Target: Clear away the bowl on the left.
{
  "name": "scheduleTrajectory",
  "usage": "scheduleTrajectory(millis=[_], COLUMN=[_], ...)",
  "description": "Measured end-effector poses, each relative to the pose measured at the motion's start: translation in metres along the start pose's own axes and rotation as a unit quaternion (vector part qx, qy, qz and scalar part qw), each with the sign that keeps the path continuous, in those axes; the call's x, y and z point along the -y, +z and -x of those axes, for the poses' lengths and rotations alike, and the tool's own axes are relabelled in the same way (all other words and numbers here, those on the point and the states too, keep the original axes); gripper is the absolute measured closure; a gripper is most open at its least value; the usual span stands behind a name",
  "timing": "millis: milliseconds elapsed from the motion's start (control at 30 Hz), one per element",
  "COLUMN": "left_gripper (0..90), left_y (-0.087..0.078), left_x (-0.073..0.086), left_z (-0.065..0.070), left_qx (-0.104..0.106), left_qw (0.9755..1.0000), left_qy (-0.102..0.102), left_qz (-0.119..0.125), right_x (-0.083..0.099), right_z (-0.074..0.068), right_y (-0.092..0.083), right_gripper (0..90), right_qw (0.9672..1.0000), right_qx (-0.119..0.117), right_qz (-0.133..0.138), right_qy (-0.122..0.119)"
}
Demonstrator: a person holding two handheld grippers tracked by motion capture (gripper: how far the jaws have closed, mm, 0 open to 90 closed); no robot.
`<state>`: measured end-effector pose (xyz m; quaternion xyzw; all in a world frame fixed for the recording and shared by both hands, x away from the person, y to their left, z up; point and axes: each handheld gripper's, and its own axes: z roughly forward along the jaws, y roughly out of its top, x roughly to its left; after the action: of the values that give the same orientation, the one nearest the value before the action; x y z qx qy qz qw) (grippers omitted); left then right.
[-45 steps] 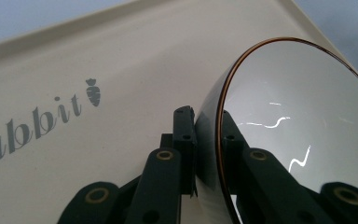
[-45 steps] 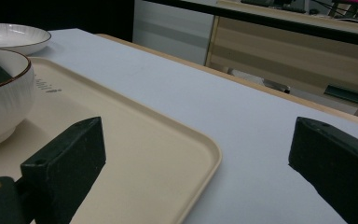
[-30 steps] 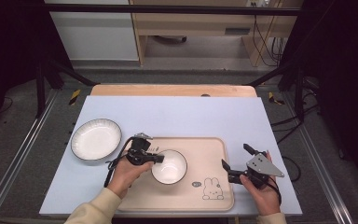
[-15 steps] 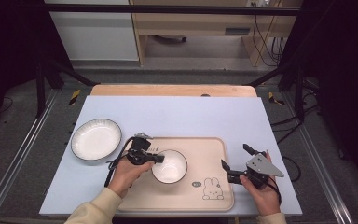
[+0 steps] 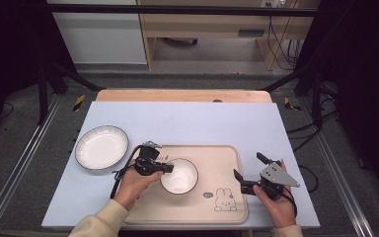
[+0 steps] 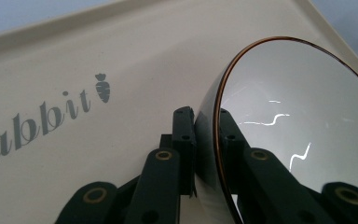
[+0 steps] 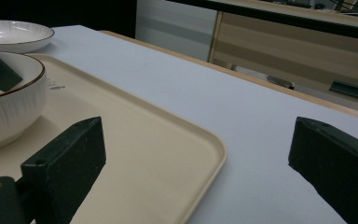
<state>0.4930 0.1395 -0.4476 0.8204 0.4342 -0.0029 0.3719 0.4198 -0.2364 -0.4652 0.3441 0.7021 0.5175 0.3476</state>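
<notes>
A tray [image 5: 217, 207] lies on the mat [image 5: 187, 118] at the lower centre of the frame, near the front edge. A bowl [image 5: 179, 176] stands on the tray's left part; the rabbit print [image 5: 223, 200] lies to its lower right. A plate [image 5: 101, 147] sits on the mat left of the tray, apart from it. The left gripper [image 5: 168, 168] lies at the bowl's left rim; the right gripper [image 5: 249, 174] is over the tray's right edge
</notes>
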Motion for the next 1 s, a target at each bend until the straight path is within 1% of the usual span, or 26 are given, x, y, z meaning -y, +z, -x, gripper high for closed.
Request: scheduleTrajectory(millis=[67, 167, 200, 267, 333, 400, 467, 567, 600, 633, 667, 700, 800, 833, 867, 967, 1000], left_gripper=[80.4, 80.0, 79.2, 76.1, 73.1, 67.7, 61.5, 56.1, 53.8, 50.8, 47.4, 43.6, 36.0, 34.0, 30.8, 24.2, 22.0], left_y=[-0.001, -0.002, -0.003, -0.004, -0.006, -0.008, -0.009, -0.01, -0.01, -0.01, -0.011, -0.012, -0.015, -0.016, -0.017, -0.021, -0.022], left_x=[0.0, -0.001, -0.001, -0.001, -0.001, -0.001, 0.0, 0.0, 0.001, 0.001, 0.001, 0.001, 0.002, 0.002, 0.002, 0.003, 0.003], left_z=[0.0, -0.001, 0.0, 0.001, 0.003, 0.005, 0.007, 0.009, 0.01, 0.011, 0.011, 0.012, 0.012, 0.012, 0.012, 0.012, 0.012], left_qx=[0.003, 0.005, 0.0, -0.001, -0.011, -0.018, -0.025, -0.031, -0.033, -0.036, -0.037, -0.037, -0.035, -0.03, -0.027, -0.024, -0.018], left_qw=[1.0, 1.0, 0.9999, 0.9998, 0.9995, 0.9989, 0.9983, 0.9976, 0.997, 0.9967, 0.9963, 0.996, 0.9946, 0.9944, 0.9944, 0.9927, 0.9922], left_qy=[0.0, 0.003, 0.006, 0.011, 0.021, 0.034, 0.039, 0.05, 0.057, 0.059, 0.064, 0.066, 0.076, 0.073, 0.075, 0.083, 0.086], left_qz=[0.006, 0.007, 0.01, 0.014, 0.02, 0.028, 0.034, 0.037, 0.039, 0.044, 0.044, 0.048, 0.062, 0.069, 0.07, 0.083, 0.088], right_x=[0.0, 0.0, 0.0, 0.0, 0.0, 0.0, 0.0, 0.001, 0.001, 0.001, 0.001, 0.001, 0.001, 0.001, 0.001, 0.001, 0.0], right_z=[0.0, 0.001, 0.001, 0.0, 0.0, 0.0, 0.0, -0.001, -0.001, -0.001, -0.001, -0.001, -0.001, -0.001, -0.001, -0.001, -0.001], right_y=[0.0, 0.0, 0.0, -0.001, -0.001, 0.0, 0.0, 0.001, 0.002, 0.002, 0.002, 0.002, 0.002, 0.002, 0.002, 0.002, 0.002], right_gripper=[4.0, 3.9, 3.9, 3.9, 3.9, 3.9, 3.9, 3.9, 3.9, 3.9, 3.9, 3.9, 3.8, 3.8, 3.8, 3.8, 3.7], right_qw=[1.0, 1.0, 1.0, 1.0, 1.0, 1.0, 1.0, 1.0, 1.0, 1.0, 1.0, 1.0, 1.0, 1.0, 1.0, 1.0, 1.0], right_qx=[0.0, 0.001, 0.001, 0.001, 0.0, -0.001, -0.001, -0.002, -0.002, -0.002, -0.003, -0.003, -0.003, -0.003, -0.003, -0.002, -0.002], right_qz=[0.001, 0.001, 0.0, 0.001, 0.001, -0.001, -0.002, -0.002, -0.002, -0.002, -0.002, -0.002, -0.001, -0.001, -0.001, 0.0, 0.0], right_qy=[0.001, 0.002, 0.002, 0.002, 0.001, 0.0, 0.0, 0.001, 0.001, 0.002, 0.001, 0.001, 0.001, 0.002, 0.003, 0.005, 0.004])
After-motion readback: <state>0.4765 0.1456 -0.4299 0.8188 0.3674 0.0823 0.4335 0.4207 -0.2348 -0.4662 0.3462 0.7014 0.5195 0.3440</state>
